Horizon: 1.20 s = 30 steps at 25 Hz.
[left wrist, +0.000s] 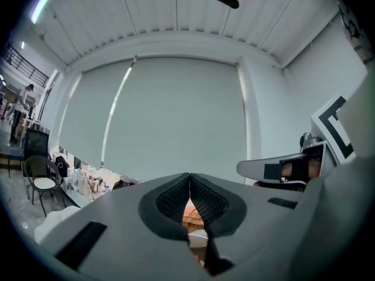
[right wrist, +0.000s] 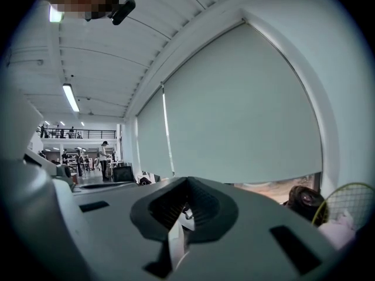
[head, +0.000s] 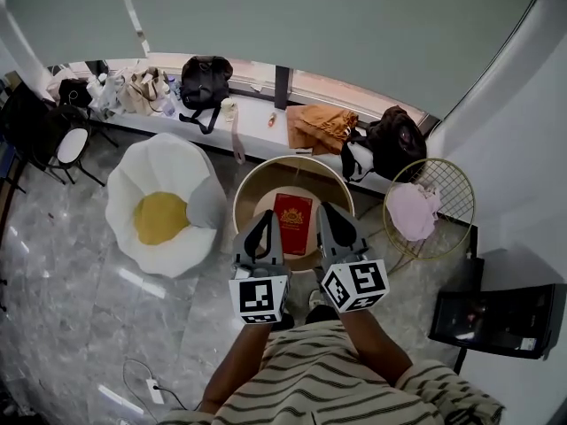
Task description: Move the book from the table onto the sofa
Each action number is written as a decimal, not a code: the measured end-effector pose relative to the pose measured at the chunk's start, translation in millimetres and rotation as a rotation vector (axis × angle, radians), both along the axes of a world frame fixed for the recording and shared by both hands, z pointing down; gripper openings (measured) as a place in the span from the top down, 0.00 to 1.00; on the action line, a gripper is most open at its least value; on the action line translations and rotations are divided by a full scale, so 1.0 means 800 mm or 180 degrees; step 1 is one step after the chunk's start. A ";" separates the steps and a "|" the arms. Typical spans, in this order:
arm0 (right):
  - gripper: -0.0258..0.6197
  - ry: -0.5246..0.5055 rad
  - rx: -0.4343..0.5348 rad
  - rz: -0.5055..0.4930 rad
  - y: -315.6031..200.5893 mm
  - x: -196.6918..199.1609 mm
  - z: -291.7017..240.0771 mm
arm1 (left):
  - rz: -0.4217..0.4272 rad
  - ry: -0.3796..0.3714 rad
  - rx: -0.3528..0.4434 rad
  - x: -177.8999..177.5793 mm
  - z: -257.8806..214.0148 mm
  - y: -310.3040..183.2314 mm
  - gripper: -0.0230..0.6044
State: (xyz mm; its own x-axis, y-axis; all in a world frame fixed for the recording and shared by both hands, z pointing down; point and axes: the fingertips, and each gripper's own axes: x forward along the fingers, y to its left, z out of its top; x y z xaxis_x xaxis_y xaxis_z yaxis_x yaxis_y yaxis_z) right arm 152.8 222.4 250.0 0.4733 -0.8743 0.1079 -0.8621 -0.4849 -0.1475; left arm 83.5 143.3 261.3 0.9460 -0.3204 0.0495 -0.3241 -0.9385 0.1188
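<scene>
Two grippers, the left gripper (head: 265, 217) and the right gripper (head: 329, 211), both pressed shut and empty, are flanking the red book (head: 293, 222), which is lying lengthwise away from the person on the round table (head: 257, 177); the sofa (head: 168, 162) is sitting leftward.

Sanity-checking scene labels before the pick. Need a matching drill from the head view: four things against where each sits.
Things:
1. red book
2. yellow cushion
3. pink cloth
4. orange cloth

Places:
A. window ledge
B. round table
C. wire basket
D. white sofa

Pairs: 1-B, 2-D, 3-C, 4-A
</scene>
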 end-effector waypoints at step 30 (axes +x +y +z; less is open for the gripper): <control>0.94 -0.0435 -0.0291 -0.0011 -0.024 0.153 0.123 | 0.0197 -0.0761 -0.0080 0.160 0.121 -0.016 0.95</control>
State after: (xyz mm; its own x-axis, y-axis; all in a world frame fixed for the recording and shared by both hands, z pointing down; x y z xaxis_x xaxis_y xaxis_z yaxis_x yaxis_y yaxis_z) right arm 275.0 203.1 348.8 0.4457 -0.8595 0.2502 -0.8387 -0.4986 -0.2191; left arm 211.6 130.6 357.7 0.9242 -0.2580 0.2817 -0.2877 -0.9552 0.0691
